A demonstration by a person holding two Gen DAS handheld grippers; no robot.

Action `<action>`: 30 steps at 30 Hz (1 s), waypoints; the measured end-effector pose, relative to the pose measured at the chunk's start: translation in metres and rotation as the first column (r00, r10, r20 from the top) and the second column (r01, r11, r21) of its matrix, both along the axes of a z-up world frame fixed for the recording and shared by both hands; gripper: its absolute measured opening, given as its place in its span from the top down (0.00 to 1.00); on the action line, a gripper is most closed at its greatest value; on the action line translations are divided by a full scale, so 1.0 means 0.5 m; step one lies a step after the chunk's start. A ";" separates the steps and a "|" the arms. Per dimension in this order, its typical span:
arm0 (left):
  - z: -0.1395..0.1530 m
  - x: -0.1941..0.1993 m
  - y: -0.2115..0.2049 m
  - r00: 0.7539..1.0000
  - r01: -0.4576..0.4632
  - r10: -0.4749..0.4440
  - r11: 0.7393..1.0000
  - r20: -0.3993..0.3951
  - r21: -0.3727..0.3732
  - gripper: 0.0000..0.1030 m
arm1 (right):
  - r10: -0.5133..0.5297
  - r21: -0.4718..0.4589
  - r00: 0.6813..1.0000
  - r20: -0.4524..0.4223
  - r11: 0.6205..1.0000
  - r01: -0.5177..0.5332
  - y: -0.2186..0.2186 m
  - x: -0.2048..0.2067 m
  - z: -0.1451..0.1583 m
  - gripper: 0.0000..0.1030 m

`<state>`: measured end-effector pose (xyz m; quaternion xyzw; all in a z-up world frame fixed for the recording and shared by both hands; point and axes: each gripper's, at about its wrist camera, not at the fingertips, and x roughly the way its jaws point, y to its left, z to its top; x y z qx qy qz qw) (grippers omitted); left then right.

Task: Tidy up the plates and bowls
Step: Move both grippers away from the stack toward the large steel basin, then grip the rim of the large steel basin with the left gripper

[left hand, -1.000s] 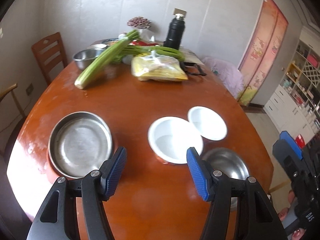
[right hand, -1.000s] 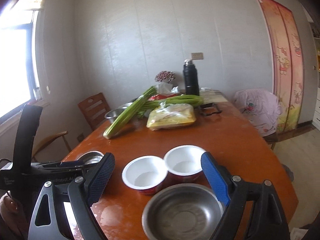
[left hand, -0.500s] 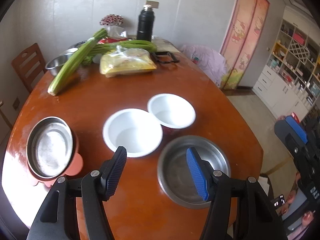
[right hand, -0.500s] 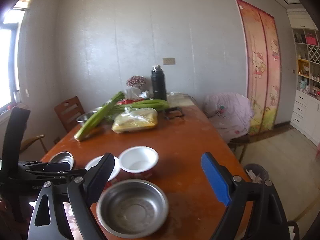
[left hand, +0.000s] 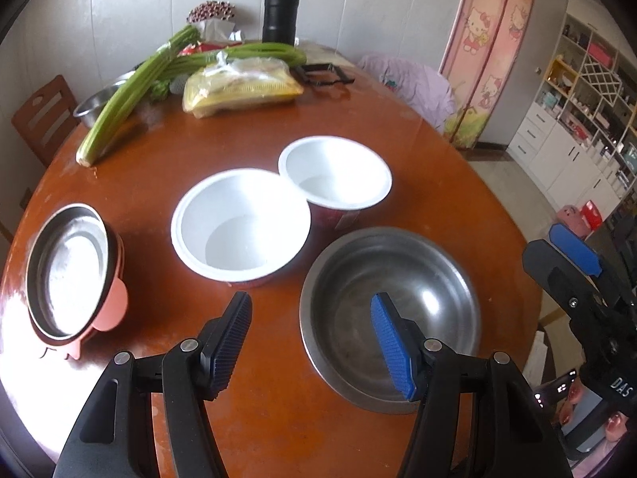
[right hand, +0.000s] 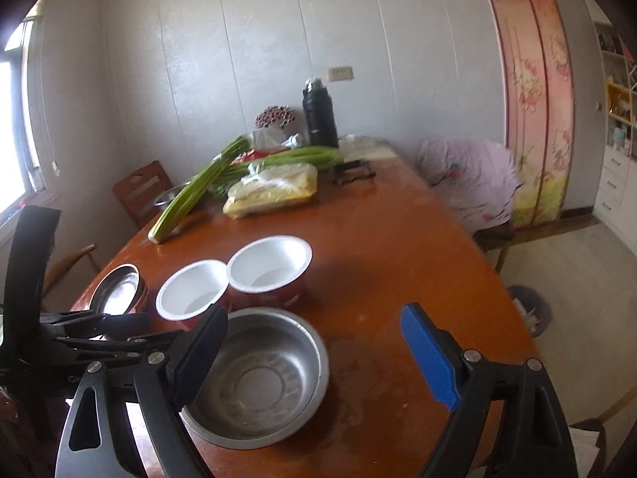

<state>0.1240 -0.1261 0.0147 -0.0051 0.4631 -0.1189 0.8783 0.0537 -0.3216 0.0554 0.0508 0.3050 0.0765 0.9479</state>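
Note:
A wide steel bowl (left hand: 392,310) (right hand: 258,374) sits near the front edge of the brown table (left hand: 358,127). Behind it stand two white paper bowls with red sides, the nearer one (left hand: 241,225) (right hand: 191,288) touching the farther one (left hand: 336,173) (right hand: 268,261). At the left a steel dish rests in a pink plate (left hand: 69,279) (right hand: 119,288). My left gripper (left hand: 310,338) is open, its right finger above the steel bowl's near-left rim, holding nothing. My right gripper (right hand: 314,354) is open and empty over the steel bowl's right side; it also shows at the right edge (left hand: 573,255).
At the table's far end lie celery stalks (left hand: 135,91), a bagged yellow packet (left hand: 243,87), a black flask (left hand: 280,14) and another steel bowl (left hand: 95,105). A wooden chair (left hand: 40,115) stands left; a cloth-covered chair (right hand: 473,183) and a shelf unit (left hand: 585,91) stand right.
Both views slid right and came lower, closer to the table. The steel bowl now lies under both grippers. The steel dish on the pink plate has shifted to the left edge. Jaw widths are unchanged.

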 end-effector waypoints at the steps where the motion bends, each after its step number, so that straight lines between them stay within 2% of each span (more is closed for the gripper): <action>1: -0.006 0.002 -0.001 1.000 -0.003 0.003 1.000 -0.004 0.000 0.38 | -0.008 -0.009 1.000 -0.010 1.000 0.008 0.000 0.007 -0.007 0.15; 6: -0.036 0.014 -0.011 0.999 -0.010 0.011 1.000 -0.030 0.020 0.38 | 0.001 0.035 0.998 -0.059 0.999 0.001 -0.011 0.029 -0.044 0.15; 10: -0.048 0.017 -0.019 0.999 -0.008 0.009 1.000 -0.038 0.020 0.38 | 0.028 0.100 0.990 -0.138 0.995 -0.014 -0.023 0.050 -0.087 0.15; 13: -0.057 0.021 -0.020 0.999 -0.014 0.015 1.000 -0.047 0.022 0.38 | 0.017 0.057 0.985 -0.171 0.998 -0.007 -0.015 0.060 -0.111 0.15; 17: -0.070 0.028 -0.024 0.998 -0.016 0.018 0.999 -0.058 0.030 0.38 | -0.033 -0.038 0.987 -0.157 0.999 0.027 0.000 0.061 -0.120 0.15; 20: -0.079 0.032 -0.028 0.998 -0.019 0.022 0.999 -0.065 0.034 0.38 | -0.041 -0.029 0.986 -0.164 0.999 0.036 -0.003 0.068 -0.130 0.15; 24: -0.091 0.037 -0.034 0.997 -0.023 0.026 0.999 -0.067 0.046 0.38 | -0.037 -0.033 0.985 -0.167 0.999 0.032 0.000 0.072 -0.139 0.22; 28: -0.101 0.039 -0.041 0.997 -0.025 0.029 0.998 -0.077 0.052 0.38 | -0.004 -0.055 0.981 -0.194 0.998 -0.007 0.015 0.083 -0.154 0.36; 30: -0.103 0.038 -0.046 0.997 -0.011 0.015 0.999 -0.081 0.047 0.38 | 0.014 -0.057 0.980 -0.197 0.998 -0.026 0.021 0.085 -0.158 0.38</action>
